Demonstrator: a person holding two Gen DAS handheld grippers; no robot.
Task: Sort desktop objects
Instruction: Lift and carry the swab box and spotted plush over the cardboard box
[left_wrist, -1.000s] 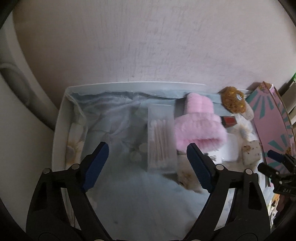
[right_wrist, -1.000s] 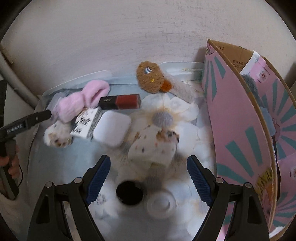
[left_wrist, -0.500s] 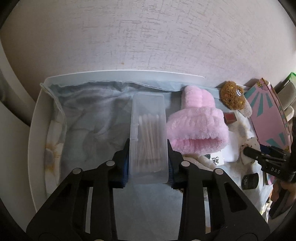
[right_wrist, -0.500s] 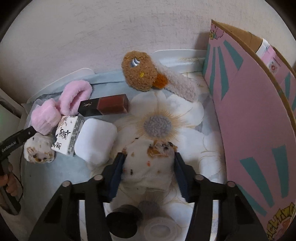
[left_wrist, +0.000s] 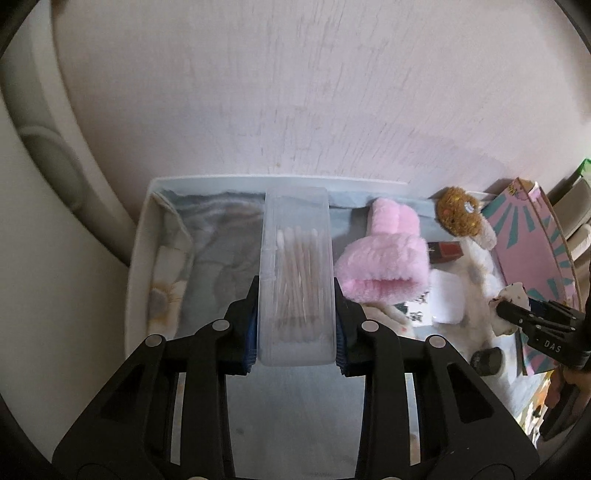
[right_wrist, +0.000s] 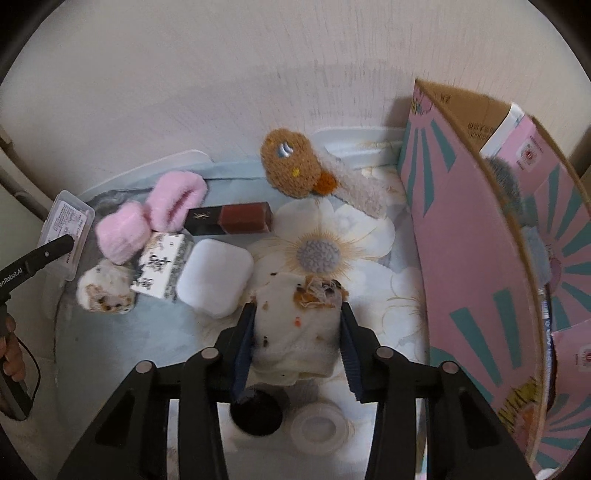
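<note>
A clear box of cotton swabs (left_wrist: 295, 273) is clamped between the fingers of my left gripper (left_wrist: 295, 295), held above the cloth-lined white tray (left_wrist: 280, 181). In the right wrist view the box (right_wrist: 68, 221) shows at the far left with one left finger (right_wrist: 51, 247) on it. My right gripper (right_wrist: 297, 317) has its jaws closing on a stained white wad (right_wrist: 295, 314), and both pads press its sides. It hangs over the flower-print cloth (right_wrist: 317, 254).
A pink fuzzy band (right_wrist: 155, 218), a brown plush clip (right_wrist: 291, 162), a dark red lipstick box (right_wrist: 231, 218), a black-and-white carton (right_wrist: 162, 269), a white case (right_wrist: 216, 280) and a second stained wad (right_wrist: 105, 291) lie in the tray. A pink cardboard box (right_wrist: 480, 258) stands at the right. A black cap (right_wrist: 258, 410) and a clear lid (right_wrist: 319, 424) lie near me.
Both grippers stood open a second ago. The left has shut on the swab box and raised it; the right has closed on the stained wad and lifted it slightly.
</note>
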